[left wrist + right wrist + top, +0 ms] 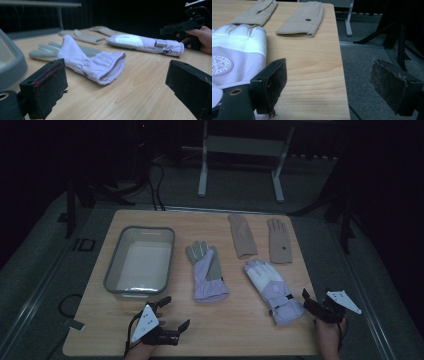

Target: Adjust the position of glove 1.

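The two purple ski gloves are laid flat near the middle of the desk [240,335]: the palm-up one [206,272] just right of the grey plastic bin [111,270], the other one [272,290] with the round badge angled toward the front right corner, cuff nearest the right gripper [308,301]. Two beige knit gloves [242,236] [279,241] are parked along the far edge, well apart from the bin. Honestly, the biggest risk here looks like a bad pinch: the cuff of the palm-up glove [107,66] is soft and puffy, so a single layer could easily be caught and the glove left dangling or dropped short of the bin. The badge glove [234,58] is pretty close to the right edge, so it could be shoved off the desk if it's approached from the wrong side. A strap and buckle are seen on its cuff [160,46], which might get snagged too. The pairs could also be mixed up if sorting is the point. As for the tools: the left gripper [175,312] is held near the front edge in front of the bin, jaws spread wide, nothing between them, nothing touched. The right gripper is also spread wide and empty, hovering just beside the badge glove's cuff, with its left jaw over the glove's edge and the other out past the desk's edge.
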